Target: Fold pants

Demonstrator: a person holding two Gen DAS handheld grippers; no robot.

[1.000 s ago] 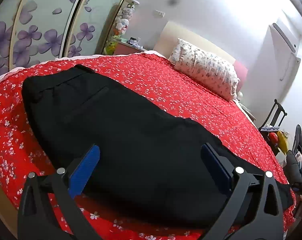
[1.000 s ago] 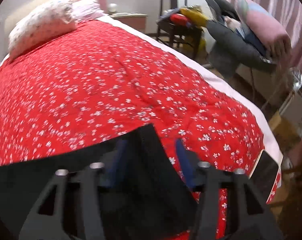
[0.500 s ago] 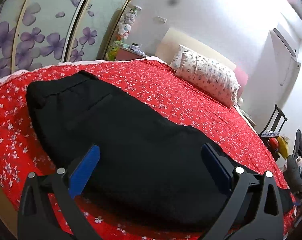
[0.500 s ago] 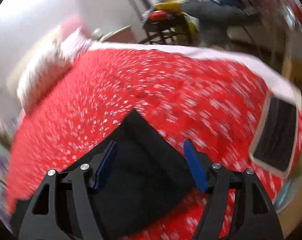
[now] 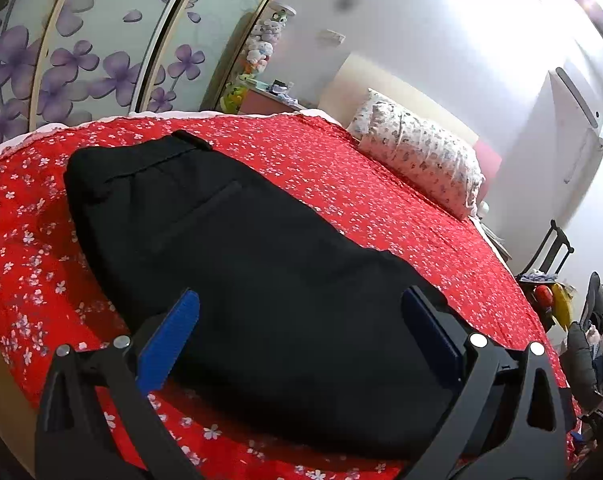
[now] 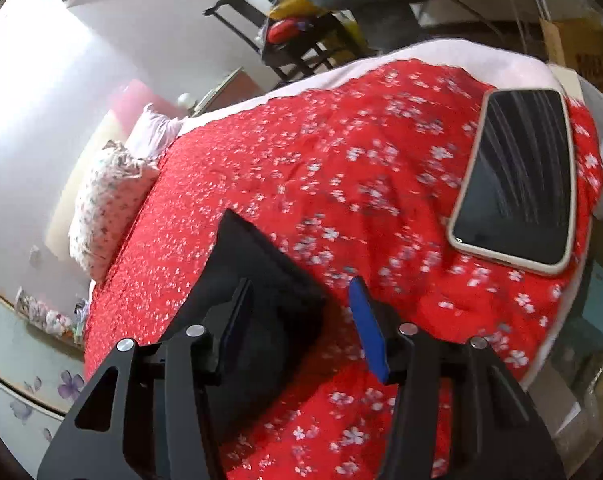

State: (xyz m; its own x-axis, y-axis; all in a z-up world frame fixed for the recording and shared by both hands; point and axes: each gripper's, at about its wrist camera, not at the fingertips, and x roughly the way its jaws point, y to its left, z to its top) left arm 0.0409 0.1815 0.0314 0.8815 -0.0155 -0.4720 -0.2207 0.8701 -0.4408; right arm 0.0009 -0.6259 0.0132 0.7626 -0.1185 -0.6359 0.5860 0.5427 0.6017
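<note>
Black pants (image 5: 221,240) lie flat and lengthwise on a red flowered bedspread (image 5: 381,208), waistband at the far left. My left gripper (image 5: 301,300) hovers open over their near middle, its blue pads wide apart and gripping nothing. In the right wrist view the hem end of the pants (image 6: 261,264) pokes up between the fingers of my right gripper (image 6: 299,284). Its jaws are closing. The left pad sits against the cloth, while the right blue pad (image 6: 367,332) stands clear of it over the bedspread (image 6: 341,160).
A phone (image 6: 513,176) lies face up near the bed's right corner. Flowered pillows (image 5: 417,160) sit at the headboard. A dark chair (image 6: 301,36) piled with clothes stands beside the bed. Wardrobe doors (image 5: 81,60) with purple flowers run along the far side.
The right gripper rolled and shifted along the hem end, bringing the phone fully into view; its jaws widened, then narrowed around the hem corner. The left gripper barely moved.
</note>
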